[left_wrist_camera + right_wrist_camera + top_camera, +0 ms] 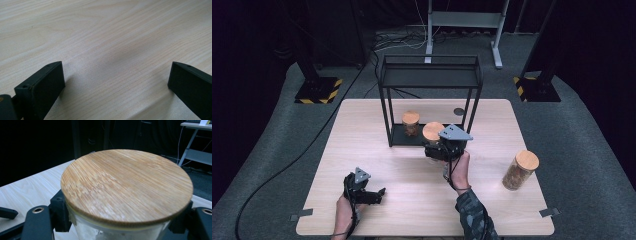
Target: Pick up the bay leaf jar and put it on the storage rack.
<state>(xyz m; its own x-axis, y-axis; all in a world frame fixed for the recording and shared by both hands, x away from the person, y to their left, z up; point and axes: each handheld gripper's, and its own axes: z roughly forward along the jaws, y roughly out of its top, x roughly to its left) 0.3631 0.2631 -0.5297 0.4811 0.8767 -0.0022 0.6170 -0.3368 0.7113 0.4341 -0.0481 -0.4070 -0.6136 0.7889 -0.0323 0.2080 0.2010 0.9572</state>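
Three glass jars with round bamboo lids stand about the pale wooden worktop (377, 200). One jar (432, 134) is clamped between the jaws of the right gripper (438, 150), just at the near edge of the black metal rack (430, 70), right of centre. In the right gripper view its lid (126, 186) is a flat disc of fine, streaky grain, with clear glass just below the rim and the jaws pressed to either side of the neck. A second jar (410, 123) sits on the low shelf of the rack, just left of and beyond the held one. The third jar (520, 170), holding brownish contents, stands well apart near the right edge.

The right hand (460, 167) reaches forward from a patterned sleeve, gripper level. The left gripper (374, 196) rests low by the near left, jaws spread wide over bare wood and pointing right.
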